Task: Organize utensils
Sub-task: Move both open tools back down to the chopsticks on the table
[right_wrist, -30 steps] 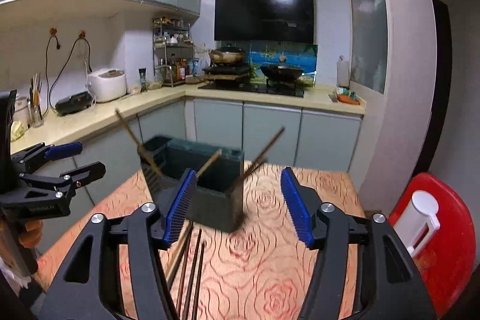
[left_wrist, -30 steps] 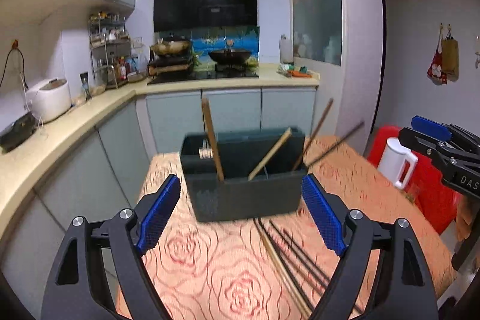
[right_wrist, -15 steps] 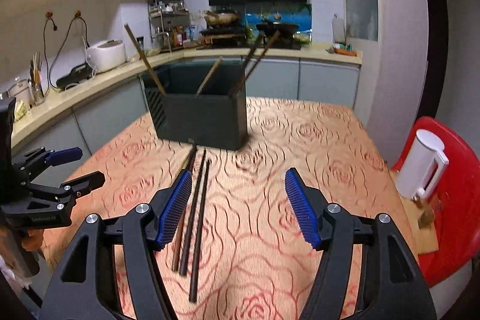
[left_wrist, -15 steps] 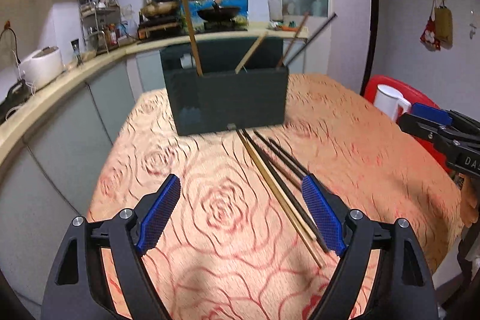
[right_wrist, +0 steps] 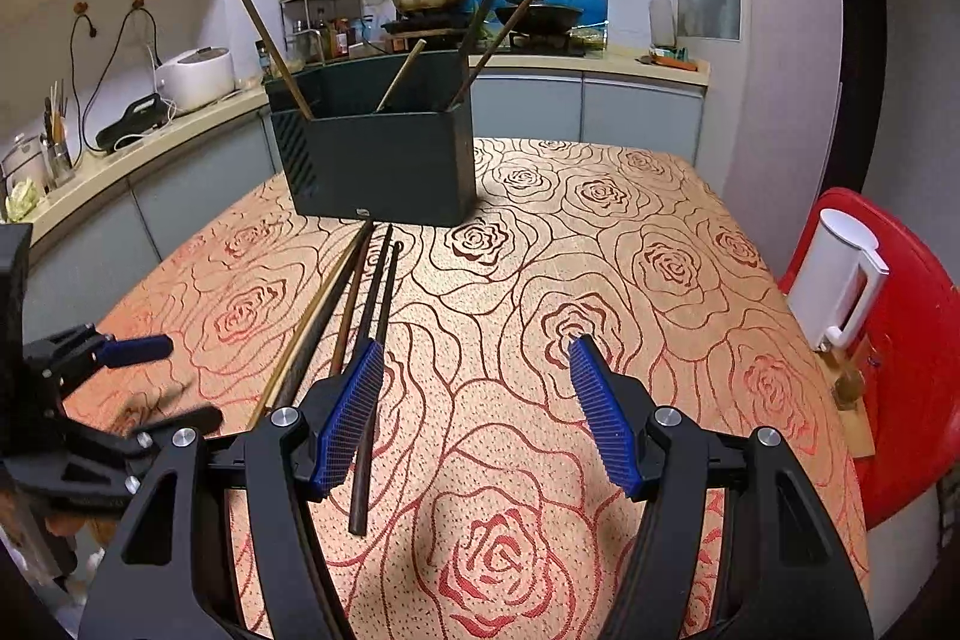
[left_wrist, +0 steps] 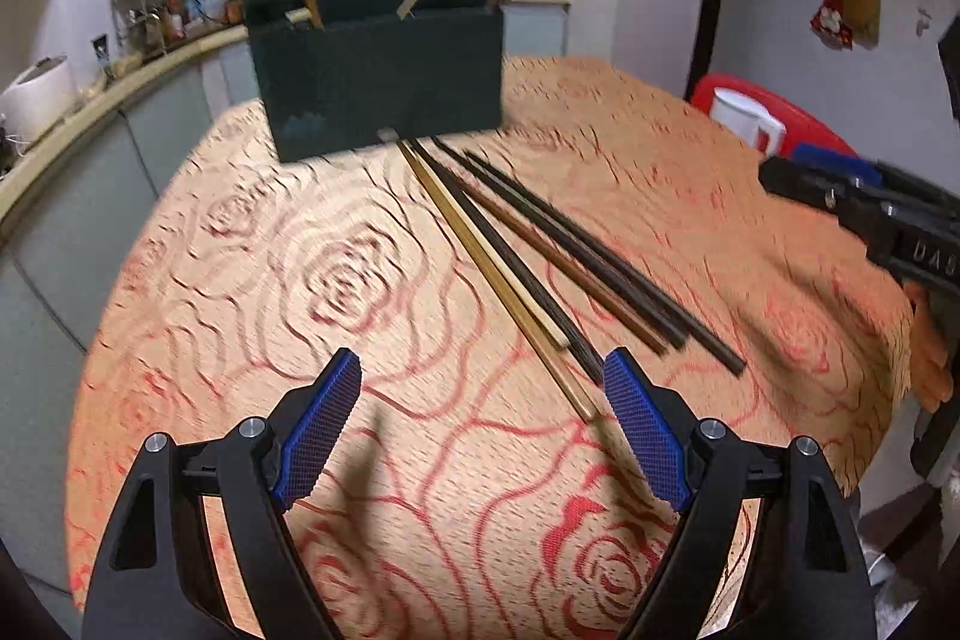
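Note:
Several loose chopsticks [left_wrist: 540,250] [right_wrist: 354,316], dark and pale, lie side by side on the rose-patterned tablecloth [left_wrist: 336,280] [right_wrist: 600,232]. A dark rectangular utensil holder [left_wrist: 378,76] [right_wrist: 384,160] stands behind them with several chopsticks leaning out of it. My left gripper [left_wrist: 483,388] is open low over the cloth, the chopsticks' near ends just ahead between its blue pads. My right gripper [right_wrist: 477,382] is open too, to the right of the chopsticks, its left pad over their near ends. Each gripper shows at the edge of the other's view.
A red chair [right_wrist: 900,340] with a white jug [right_wrist: 840,274] stands at the table's right side. A kitchen counter [right_wrist: 138,148] with a rice cooker [right_wrist: 195,76] runs along the left. A stove with pans [right_wrist: 480,16] is at the back.
Both grippers have come down toward the table and tilted downward. The chopsticks on the cloth now fill more of each view. Neither gripper's jaws changed visibly.

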